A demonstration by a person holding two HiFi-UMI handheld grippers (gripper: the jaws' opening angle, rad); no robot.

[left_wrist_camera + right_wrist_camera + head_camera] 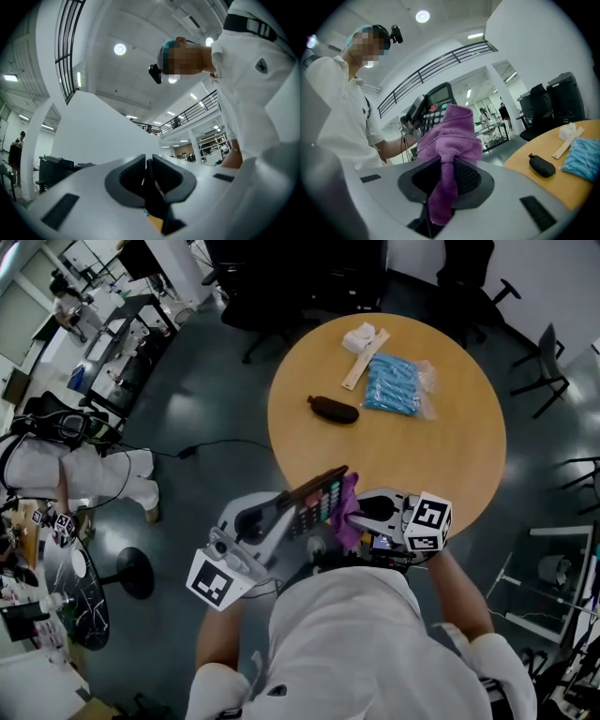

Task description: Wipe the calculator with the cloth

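Head view: calculator (317,501) key print too small to read. Its right end is hidden under the cloth (345,512), its gripped end between the left gripper (281,510) jaws.
Left gripper view: calculator edge-on, face unseen.
Right gripper view: cloth covers the lower keys. The cloth tail runs out of sight inside the right gripper (447,161). Blue packet (585,159) cut off at the lens edge.

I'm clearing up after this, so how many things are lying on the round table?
4: a white wad at the far edge, a beige strip beside it, a blue packet to the strip's right, and a black pouch nearer the middle. The near edge is partly hidden.
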